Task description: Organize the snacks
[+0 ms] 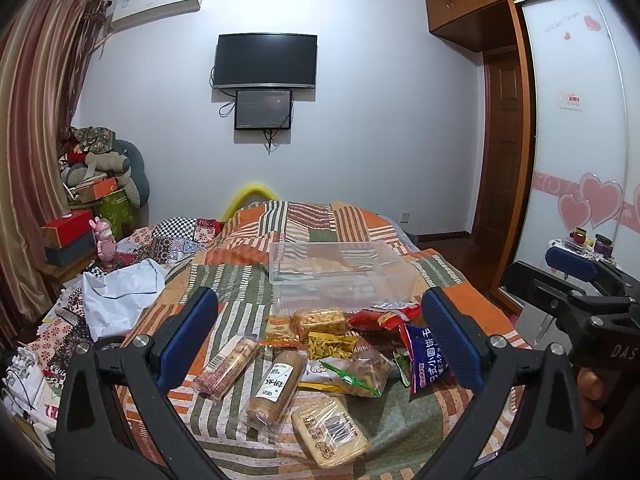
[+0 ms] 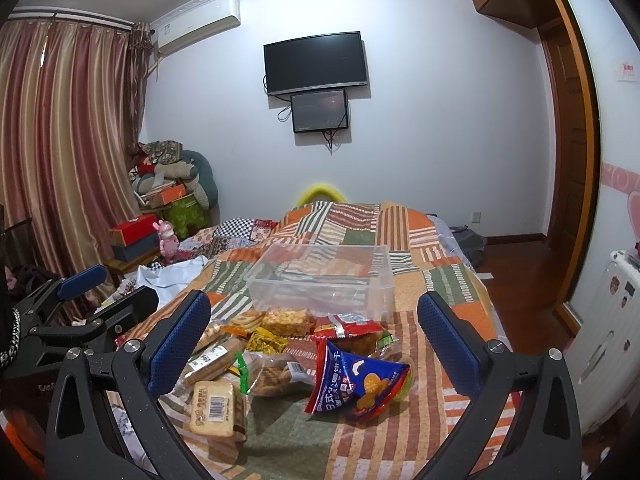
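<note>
- We hold the left tool (image 1: 320, 340) spread wide above the snack pile, pinching nothing; the right tool (image 2: 314, 338) is spread just as wide and also empty.
- The snacks lie in a loose heap on the patchwork bedspread (image 2: 452, 280), just in front of the clear plastic bin (image 1: 340, 276) — which looks empty.
- Nearest us sit a flat cracker pack (image 1: 330, 432) and two cylindrical biscuit sleeves (image 1: 276, 384); the blue biscuit bag (image 2: 358, 384) stands crumpled on the right, a red packet (image 2: 346, 328) beyond it close to the bin.
- We judge the sorting not yet begun, since nothing sits inside the bin.
- Risks, as we judge them:
  - The packs overlap, so closing on one may drag or pinch its neighbour too.
  - Slick, puffy film could slide out of the pads — a grip on a bag's corner seems especially weak.
  - Hard squeezing may crush the crackers.
  - The soft bed gives under pressure, so a flat pack could sink away or the light bin could tip if nudged.
  - The two tools are near each other and could collide over the pile.
</note>
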{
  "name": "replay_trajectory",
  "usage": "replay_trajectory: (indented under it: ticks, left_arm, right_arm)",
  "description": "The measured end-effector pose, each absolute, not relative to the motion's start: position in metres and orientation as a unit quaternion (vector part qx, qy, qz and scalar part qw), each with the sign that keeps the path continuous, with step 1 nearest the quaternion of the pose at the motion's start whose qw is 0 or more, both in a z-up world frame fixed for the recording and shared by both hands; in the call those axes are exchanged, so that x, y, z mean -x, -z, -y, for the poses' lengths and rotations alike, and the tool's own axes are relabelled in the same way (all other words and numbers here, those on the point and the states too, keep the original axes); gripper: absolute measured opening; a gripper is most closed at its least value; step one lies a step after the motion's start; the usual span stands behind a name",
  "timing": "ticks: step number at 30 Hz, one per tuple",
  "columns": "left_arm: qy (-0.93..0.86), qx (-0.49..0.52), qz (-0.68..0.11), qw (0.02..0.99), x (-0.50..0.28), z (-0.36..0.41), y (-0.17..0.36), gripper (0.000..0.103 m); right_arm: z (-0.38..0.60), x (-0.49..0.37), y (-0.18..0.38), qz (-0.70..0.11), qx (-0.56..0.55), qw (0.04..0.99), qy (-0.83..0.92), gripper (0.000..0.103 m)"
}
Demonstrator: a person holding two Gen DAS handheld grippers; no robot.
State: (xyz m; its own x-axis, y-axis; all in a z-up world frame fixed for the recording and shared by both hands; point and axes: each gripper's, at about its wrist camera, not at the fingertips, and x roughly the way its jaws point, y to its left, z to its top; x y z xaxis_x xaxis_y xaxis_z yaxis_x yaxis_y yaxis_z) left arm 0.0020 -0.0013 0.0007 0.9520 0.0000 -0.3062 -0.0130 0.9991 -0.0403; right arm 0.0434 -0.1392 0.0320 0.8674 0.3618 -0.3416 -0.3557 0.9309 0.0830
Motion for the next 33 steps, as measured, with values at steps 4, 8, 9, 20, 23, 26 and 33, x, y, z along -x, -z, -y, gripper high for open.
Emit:
replay_trajectory:
  ticks: [4, 8, 9, 20, 23, 26, 33]
  left_arm:
    - [-0.004, 0.022, -0.155, 0.988, -0.0026, 0.0003, -0.0004, 0.103]
    - [-0.004, 0.025, -0.155, 0.988, -0.0032, 0.0, -0.0007, 0.103]
    - [-0.004, 0.025, -0.155, 0.988, -0.0033, -0.0002, -0.0007, 0.103]
    - [-0.004, 0.028, -0.156, 0.987, -0.0039, -0.0019, -0.0003, 0.103]
    - [-0.004, 0.029, -0.156, 0.987, -0.0044, -0.0025, -0.0003, 0.103]
    - [-0.004, 0.03, -0.157, 0.987, -0.004, -0.0034, -0.0001, 0.103]
    - [-0.004, 0.03, -0.157, 0.987, -0.004, -0.0039, 0.0002, 0.103]
  right_arm:
    - [0.1383, -0.0437, -0.0318, -0.179, -0.009, 0.966, -0.187, 0.103]
    - [0.1384, -0.0439, -0.0317, -0.179, -0.009, 0.966, -0.187, 0.103]
    - [0.1384, -0.044, -0.0315, -0.179, -0.009, 0.966, -0.187, 0.103]
    - [0.1374, -0.0425, -0.0327, -0.179, -0.009, 0.966, -0.187, 0.103]
    - [0.1365, -0.0423, -0.0321, -0.18, -0.009, 0.966, -0.187, 0.103]
    - [0.1364, -0.042, -0.0323, -0.181, -0.009, 0.965, -0.187, 0.103]
    - [0.1369, -0.0427, -0.0311, -0.183, -0.013, 0.964, -0.19, 0.103]
